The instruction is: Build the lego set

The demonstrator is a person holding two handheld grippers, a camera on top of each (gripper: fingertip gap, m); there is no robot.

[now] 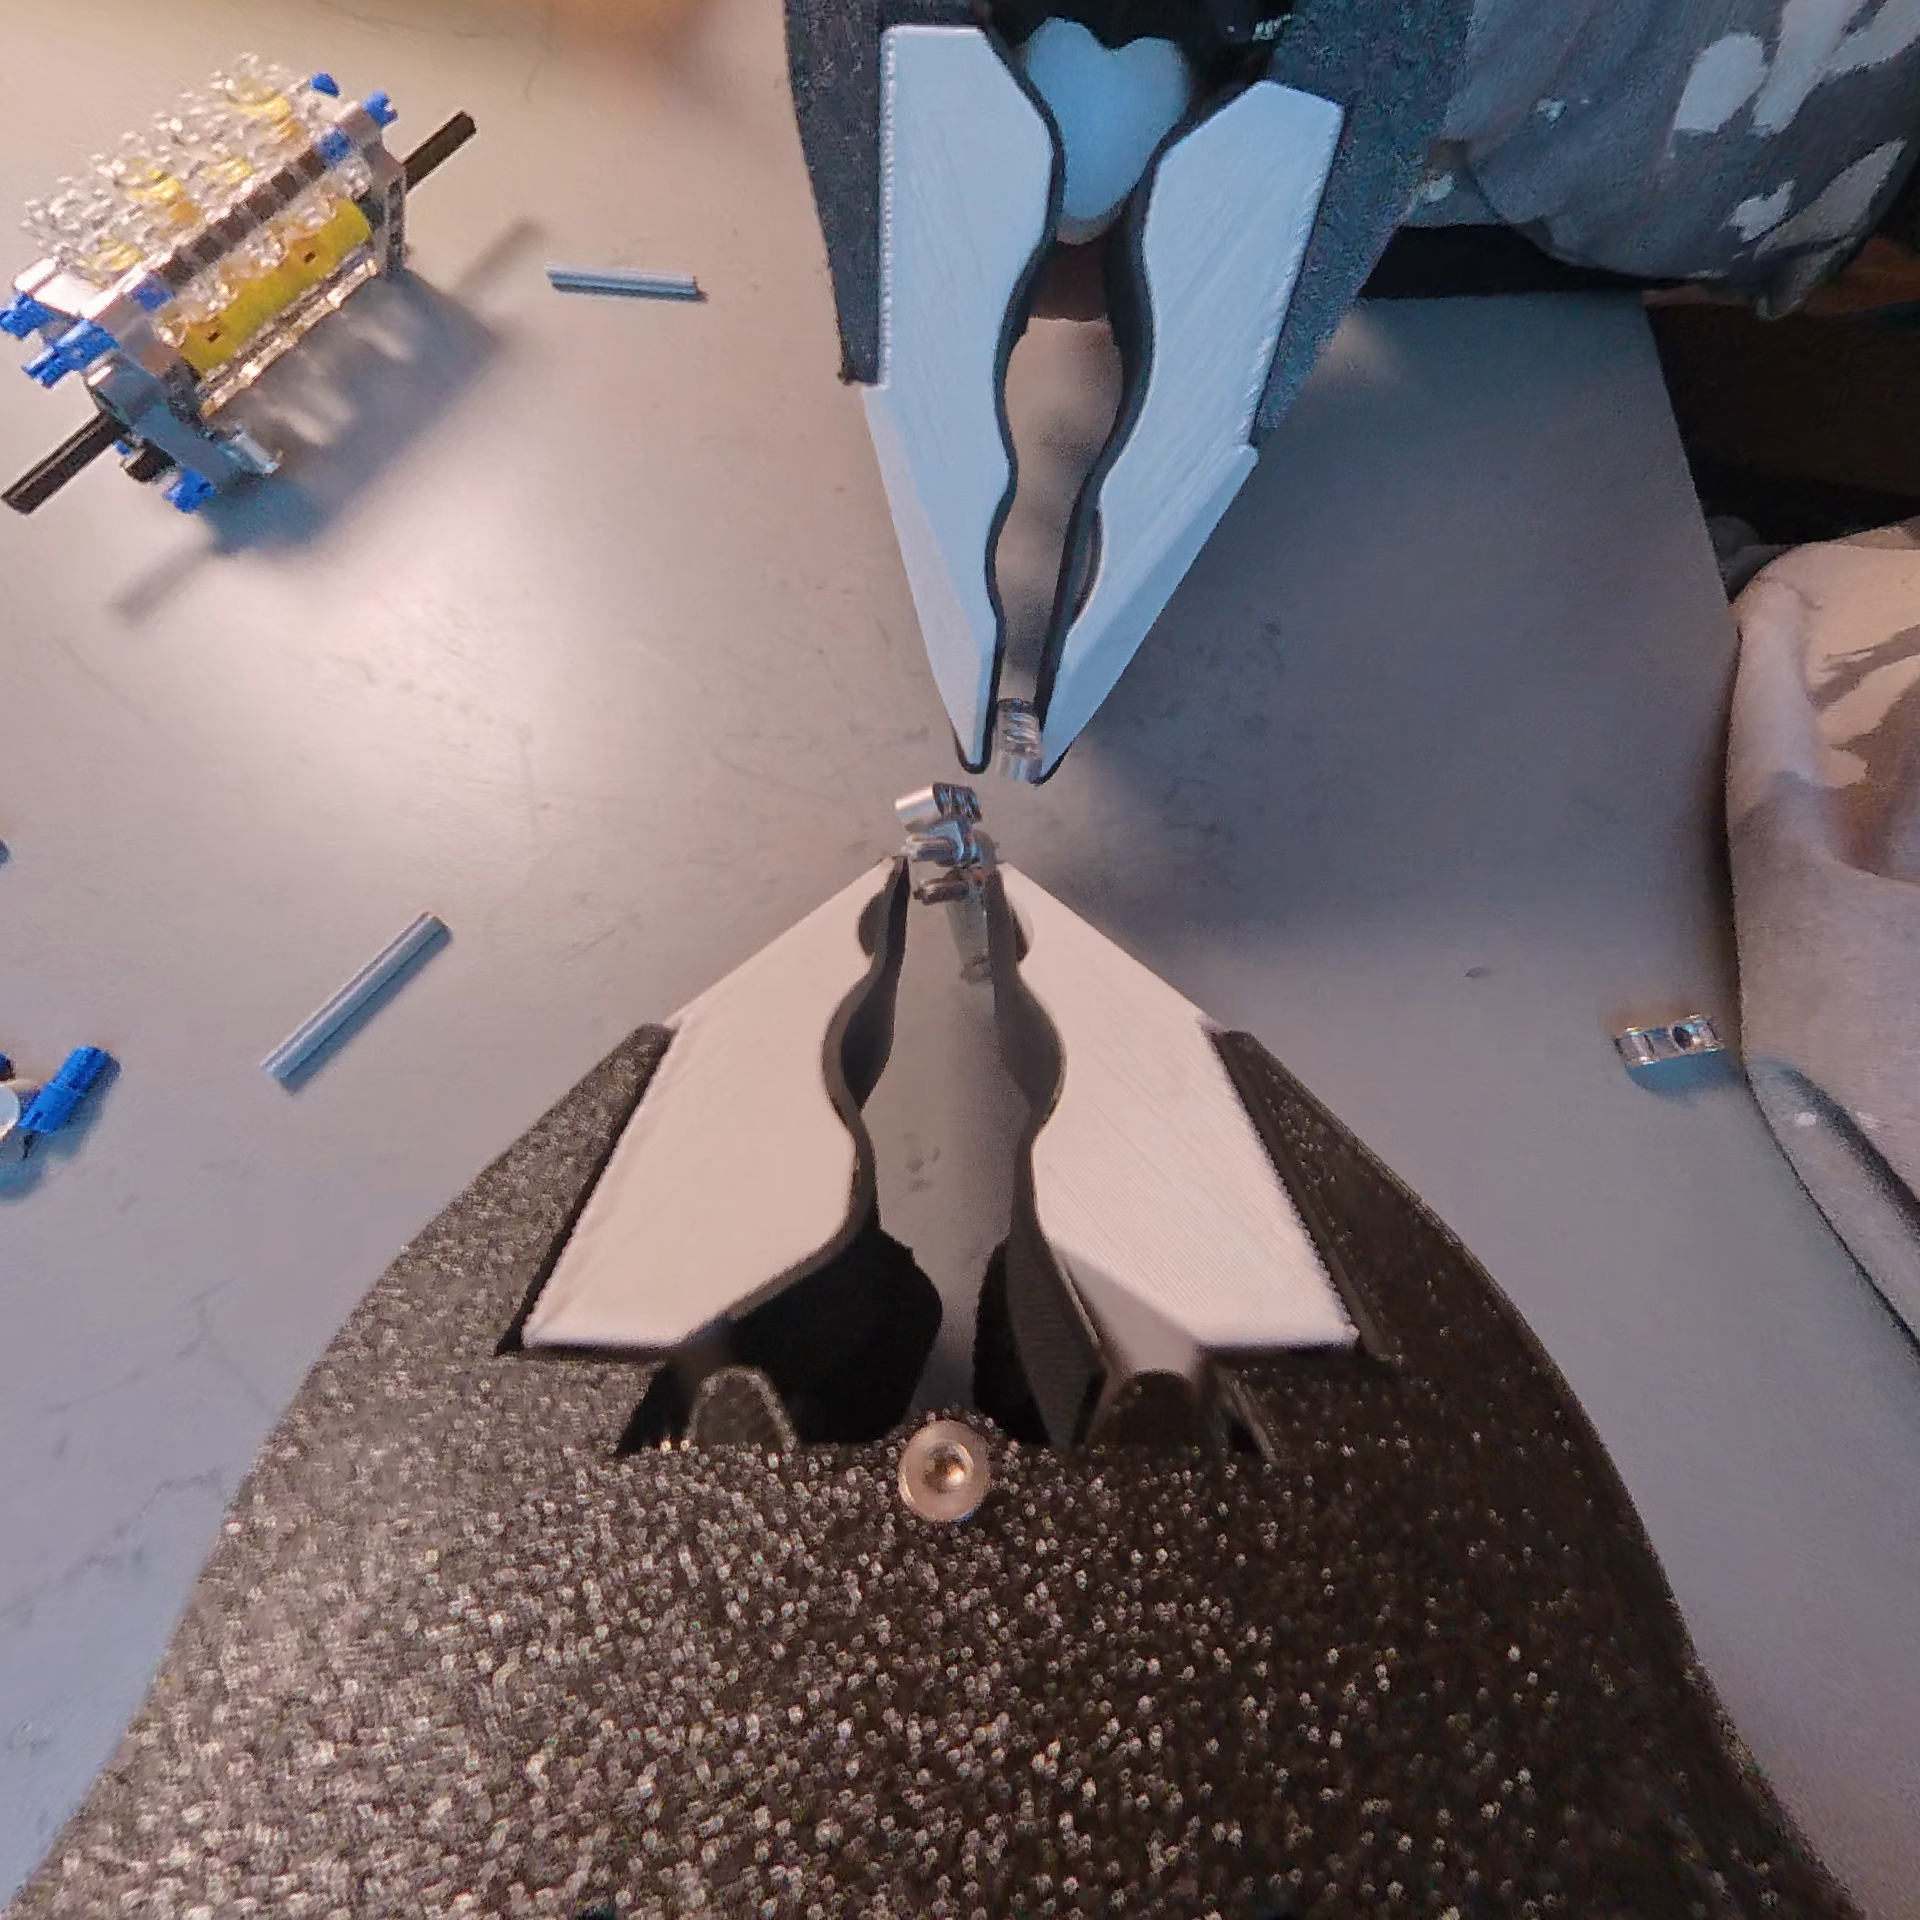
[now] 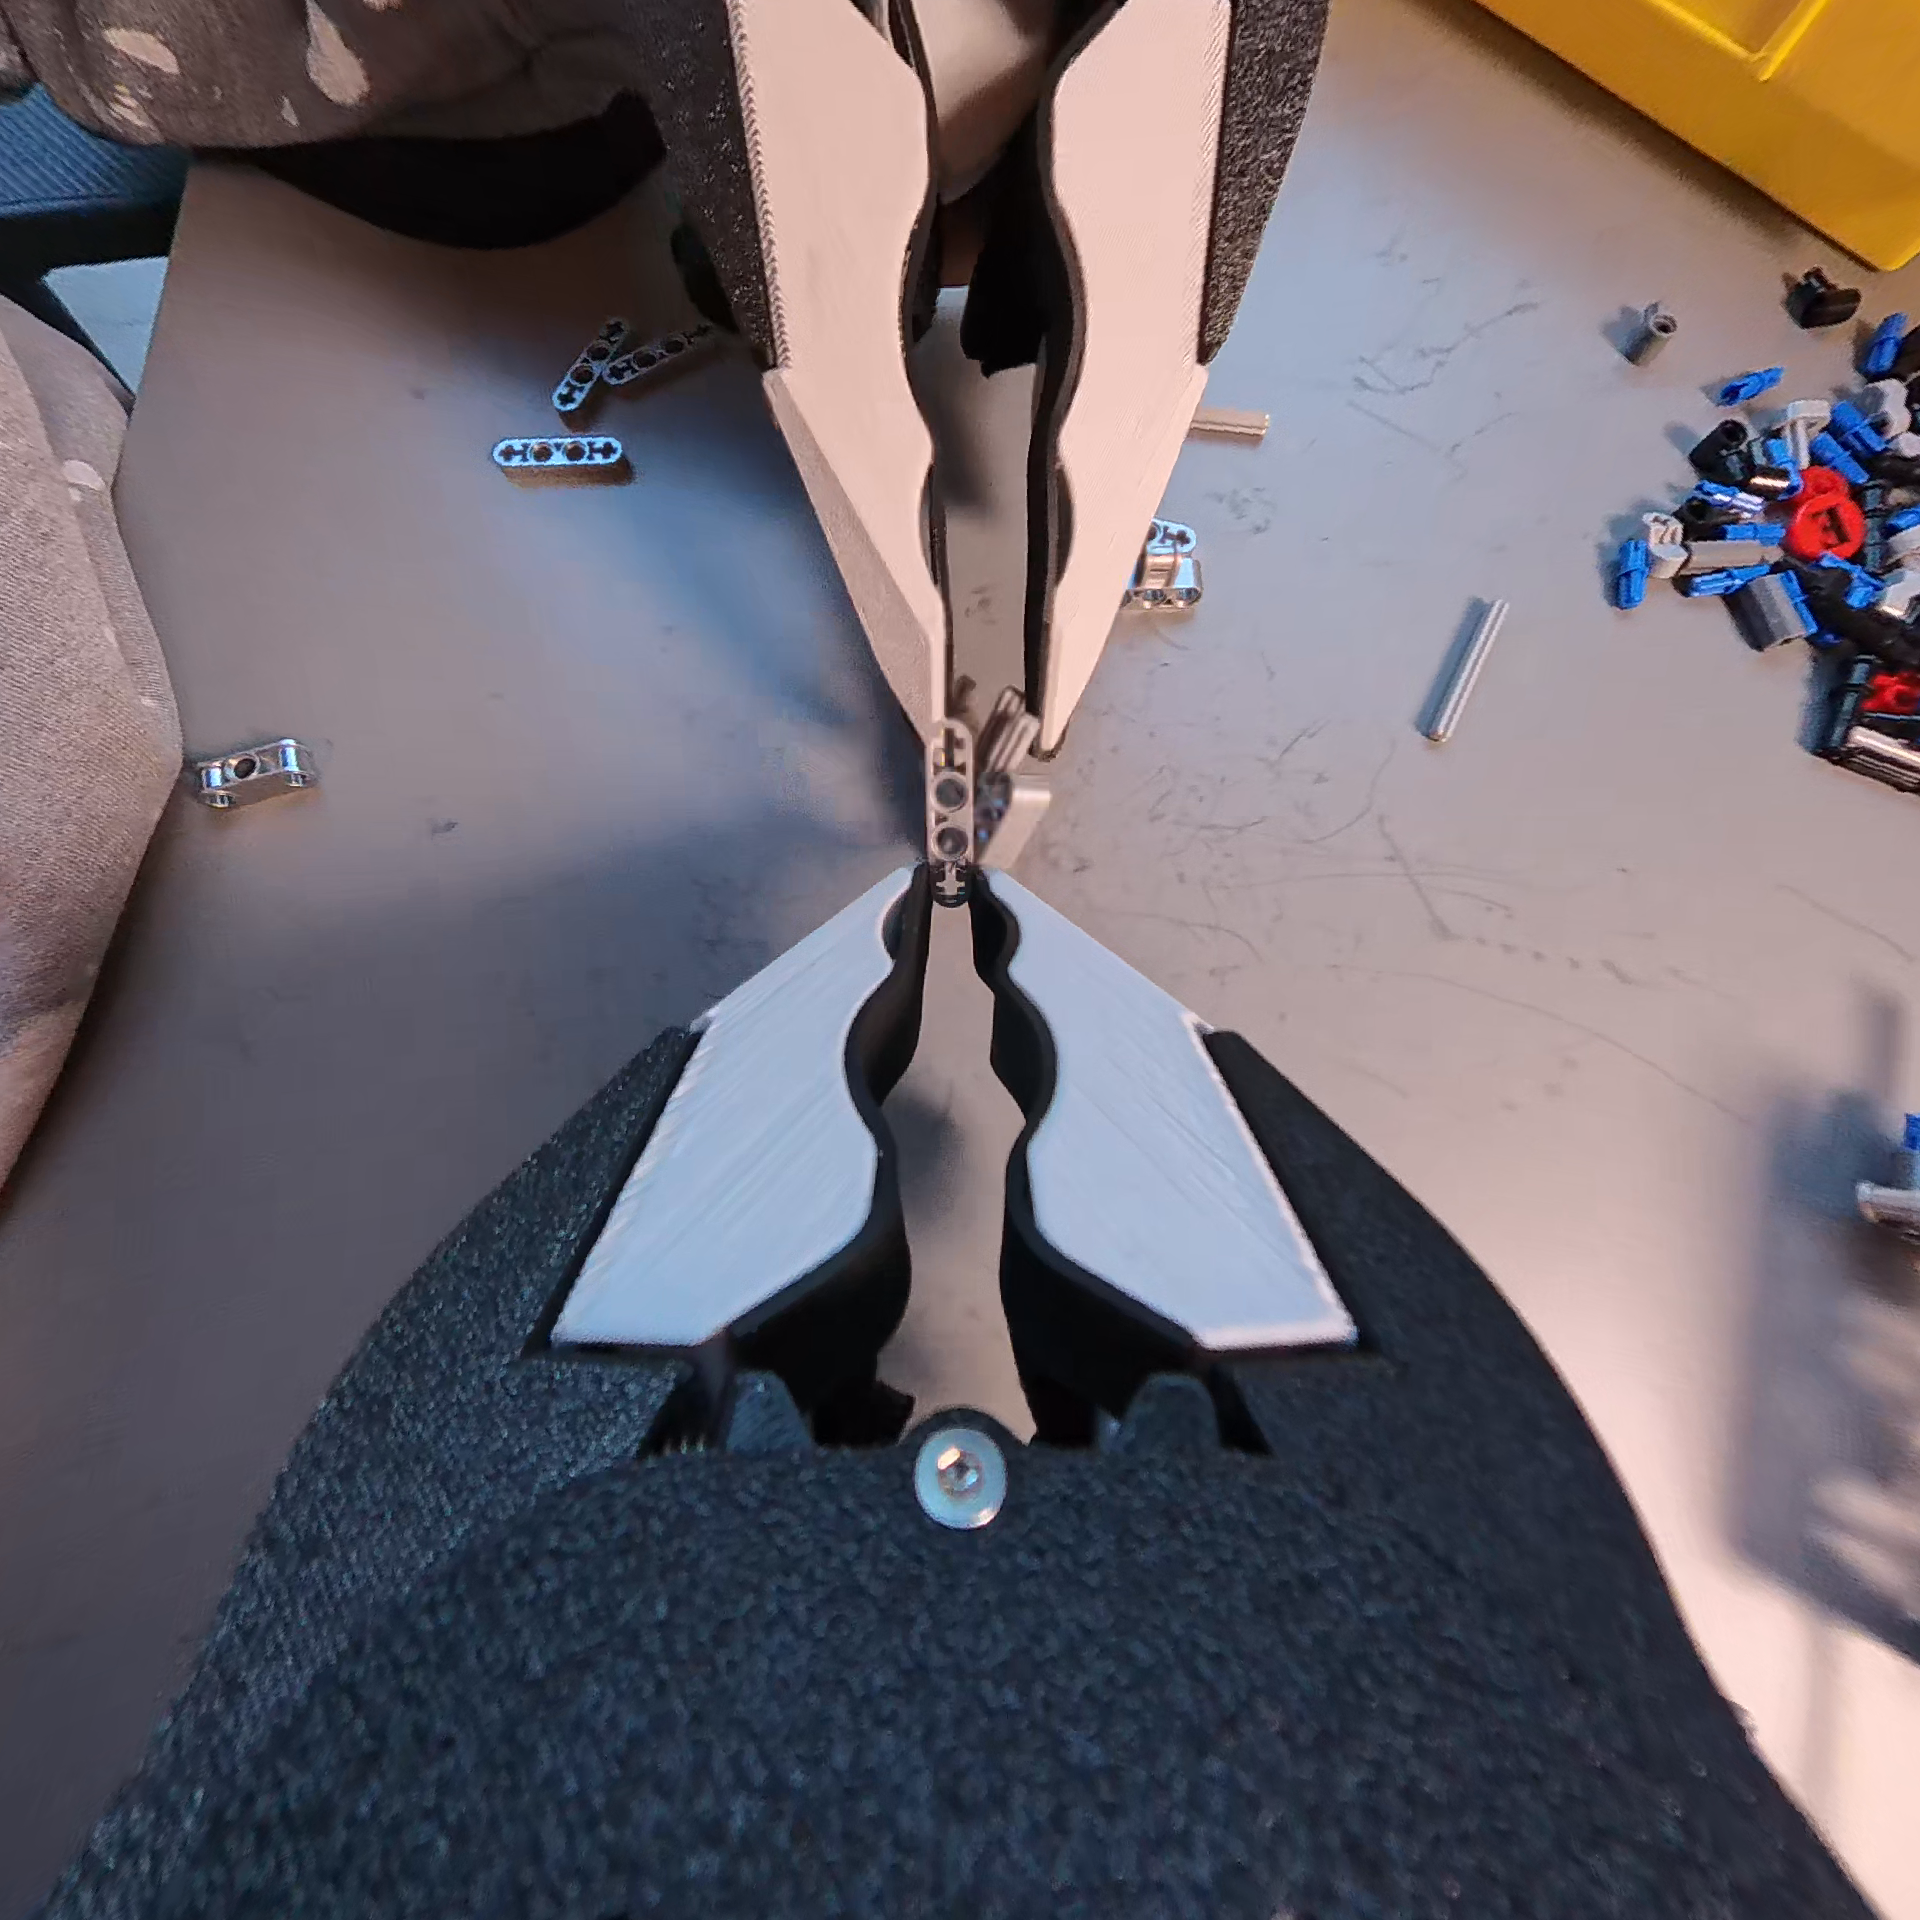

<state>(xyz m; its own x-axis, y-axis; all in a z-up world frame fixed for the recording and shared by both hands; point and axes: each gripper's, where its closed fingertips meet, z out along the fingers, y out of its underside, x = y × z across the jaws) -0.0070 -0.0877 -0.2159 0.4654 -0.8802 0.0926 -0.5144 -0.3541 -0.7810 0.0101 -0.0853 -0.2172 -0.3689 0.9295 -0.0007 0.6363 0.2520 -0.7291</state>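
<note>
In the left wrist view my left gripper [image 1: 951,868] is shut on a small chrome connector [image 1: 940,831] that sticks out past its tips. My right gripper [image 1: 1013,753] comes in from the top, tip to tip with it, and is shut on a thin grey beam [image 1: 1016,727] seen edge-on. A small gap shows between the two parts. In the right wrist view my right gripper [image 2: 951,883] pinches the lower end of the holed grey beam [image 2: 954,800]. The left gripper [image 2: 992,732] points down from above with the chrome connector [image 2: 1003,727] beside the beam's upper end.
On the grey table [image 1: 520,675] stand a clear, yellow and blue model [image 1: 197,281] on a black axle, two grey axles [image 1: 353,997], blue pins [image 1: 62,1086] and a chrome piece [image 1: 1668,1039]. A yellow bin [image 2: 1766,104], a parts pile [image 2: 1829,582] and loose beams [image 2: 561,452] lie nearby. My two grippers' fingertips are within a few centimetres of each other.
</note>
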